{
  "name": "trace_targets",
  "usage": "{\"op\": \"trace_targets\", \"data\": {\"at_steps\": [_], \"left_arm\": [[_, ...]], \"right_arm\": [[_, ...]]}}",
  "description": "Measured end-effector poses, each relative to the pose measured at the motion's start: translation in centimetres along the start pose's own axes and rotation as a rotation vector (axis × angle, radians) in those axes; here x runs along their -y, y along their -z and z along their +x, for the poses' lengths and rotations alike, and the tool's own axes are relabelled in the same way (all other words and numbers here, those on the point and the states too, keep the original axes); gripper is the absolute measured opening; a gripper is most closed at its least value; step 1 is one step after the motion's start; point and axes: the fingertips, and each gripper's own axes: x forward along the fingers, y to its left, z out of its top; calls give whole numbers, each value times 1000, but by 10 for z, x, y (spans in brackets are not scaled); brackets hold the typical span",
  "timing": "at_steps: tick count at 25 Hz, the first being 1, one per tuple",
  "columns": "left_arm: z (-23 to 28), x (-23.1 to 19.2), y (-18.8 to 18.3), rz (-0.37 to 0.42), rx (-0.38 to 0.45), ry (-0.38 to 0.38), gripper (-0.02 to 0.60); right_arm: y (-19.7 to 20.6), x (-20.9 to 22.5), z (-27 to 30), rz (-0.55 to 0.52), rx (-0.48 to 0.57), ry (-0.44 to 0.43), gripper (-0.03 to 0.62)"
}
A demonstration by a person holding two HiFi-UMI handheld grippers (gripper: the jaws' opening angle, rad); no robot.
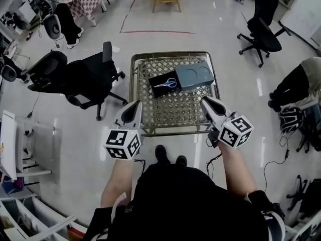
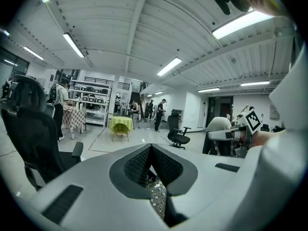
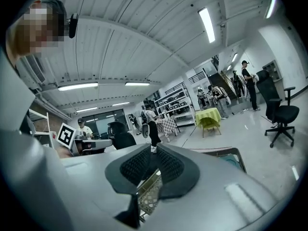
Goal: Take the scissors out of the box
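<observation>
Open box (image 1: 159, 92) and lid (image 1: 194, 76) on wicker table (image 1: 170, 112)

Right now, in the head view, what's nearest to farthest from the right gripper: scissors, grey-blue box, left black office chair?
1. The grey-blue box, just ahead of the right gripper.
2. The scissors, left of that box.
3. The black office chair, on the floor, far left.

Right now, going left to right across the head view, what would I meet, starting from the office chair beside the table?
black office chair → left claw → scissors → right claw → second office chair. The grey lid is left out because it overlaps the right claw's position.
</observation>
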Motion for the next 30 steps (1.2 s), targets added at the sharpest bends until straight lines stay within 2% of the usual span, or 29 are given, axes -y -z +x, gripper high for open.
{"op": "trace_targets", "data": {"at_steps": [7,14,22,30], "left_arm": [[16,-38,-5,0,-12,58,0],[39,-55,0,-19,-55,94,0],[69,-68,7,-43,-82,87,0],[99,-72,29,-96,-127,70,0]], "right_arm": [[-3,-2,46,-90,-39,48,49],[18,8,91,-180,-177,26,49],[39,37,125,-230,-289,10,52],[63,66,154,-259,-408,-23,55]]}}
